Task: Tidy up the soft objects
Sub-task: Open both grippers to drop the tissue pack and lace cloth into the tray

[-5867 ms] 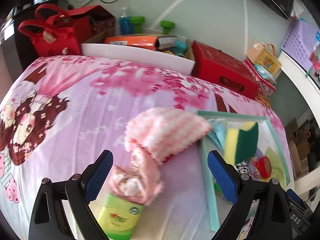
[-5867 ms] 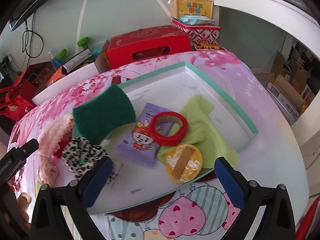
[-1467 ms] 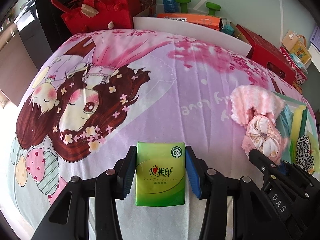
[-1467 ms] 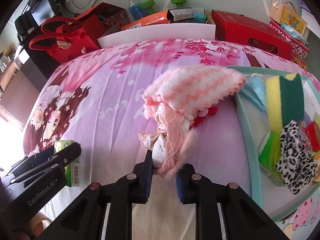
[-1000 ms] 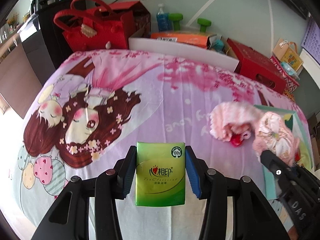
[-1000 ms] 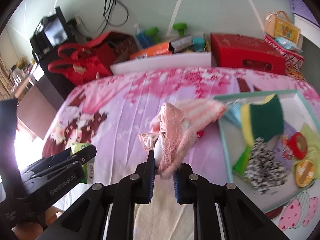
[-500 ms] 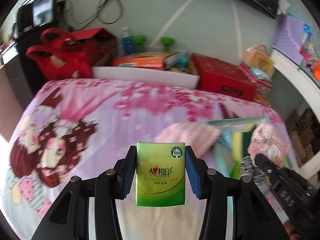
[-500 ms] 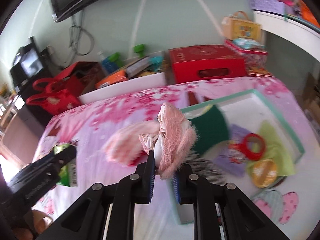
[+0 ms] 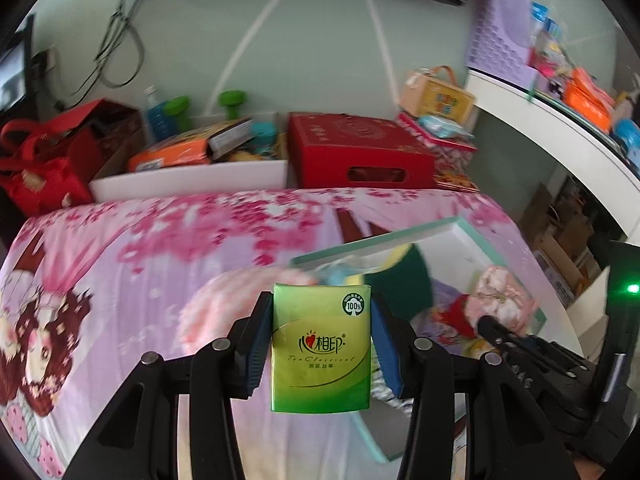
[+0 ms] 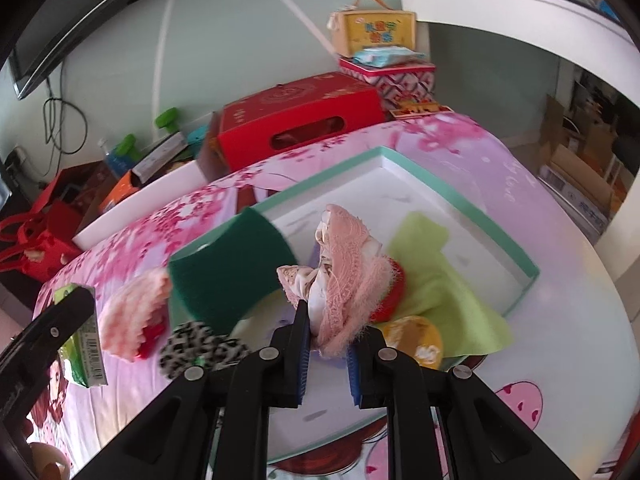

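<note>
Both grippers have swung from the cartoon-print bed to the white, teal-rimmed tray (image 10: 502, 236): left gripper (image 9: 320, 344) jaws clamp a green tissue pack (image 9: 320, 344), right gripper (image 10: 326, 354) jaws pinch a pink lace cloth bundle (image 10: 344, 272); release likely next.

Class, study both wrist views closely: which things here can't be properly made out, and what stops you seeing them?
1. Purple packet, right wrist view: mostly hidden behind the pink lace cloth held in the right claw.
2. Fluffy pink towel, left wrist view: blurred, partly behind the tissue pack in the left claw.
3. Tray, left wrist view: contents smeared by blur.
</note>
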A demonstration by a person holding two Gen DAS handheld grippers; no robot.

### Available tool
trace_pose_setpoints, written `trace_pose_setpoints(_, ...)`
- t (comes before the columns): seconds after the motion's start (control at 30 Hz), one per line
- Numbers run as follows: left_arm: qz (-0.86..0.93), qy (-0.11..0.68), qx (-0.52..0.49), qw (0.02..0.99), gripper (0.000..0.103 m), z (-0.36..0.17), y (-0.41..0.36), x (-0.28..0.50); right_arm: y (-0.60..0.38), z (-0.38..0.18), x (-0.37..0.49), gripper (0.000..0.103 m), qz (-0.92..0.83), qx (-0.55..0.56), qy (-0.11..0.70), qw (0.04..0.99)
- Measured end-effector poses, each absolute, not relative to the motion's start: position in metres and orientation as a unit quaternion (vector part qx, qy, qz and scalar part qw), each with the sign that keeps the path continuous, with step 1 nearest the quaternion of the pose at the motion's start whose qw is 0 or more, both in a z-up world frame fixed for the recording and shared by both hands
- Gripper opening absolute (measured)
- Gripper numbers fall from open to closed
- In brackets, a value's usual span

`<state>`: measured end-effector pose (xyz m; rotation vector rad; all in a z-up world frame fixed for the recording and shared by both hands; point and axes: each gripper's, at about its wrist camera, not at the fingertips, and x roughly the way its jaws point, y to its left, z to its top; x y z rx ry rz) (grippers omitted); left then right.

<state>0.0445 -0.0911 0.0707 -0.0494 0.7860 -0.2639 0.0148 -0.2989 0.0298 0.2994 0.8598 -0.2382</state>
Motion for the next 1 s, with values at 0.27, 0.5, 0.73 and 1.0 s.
trace_pose_setpoints(0.27, -0.184, 0.373, -0.005, 0.909, 0.049, 0.066, -0.147, 0.048, -0.316, 0.019, 0.017, 0.017, -0.123, 0.146, 0.415, 0.89)
trace_pose_setpoints(0.5, -0.202, 0.38, 0.009, 0.902, 0.049, 0.053, -0.176, 0.056, -0.329, 0.016, 0.018, 0.02, -0.131, 0.158, 0.409, 0.889)
trace_pose_setpoints(0.73, -0.216, 0.383, 0.009, 0.898, 0.065, 0.046, -0.187, 0.06, -0.335, 0.011, 0.019, 0.034, -0.143, 0.163, 0.411, 0.885)
trace_pose_setpoints(1.0, -0.199, 0.389, -0.012, 0.899, 0.079, 0.046, -0.172, 0.063, -0.337, 0.01, 0.017, 0.062, -0.149, 0.162, 0.414, 0.884)
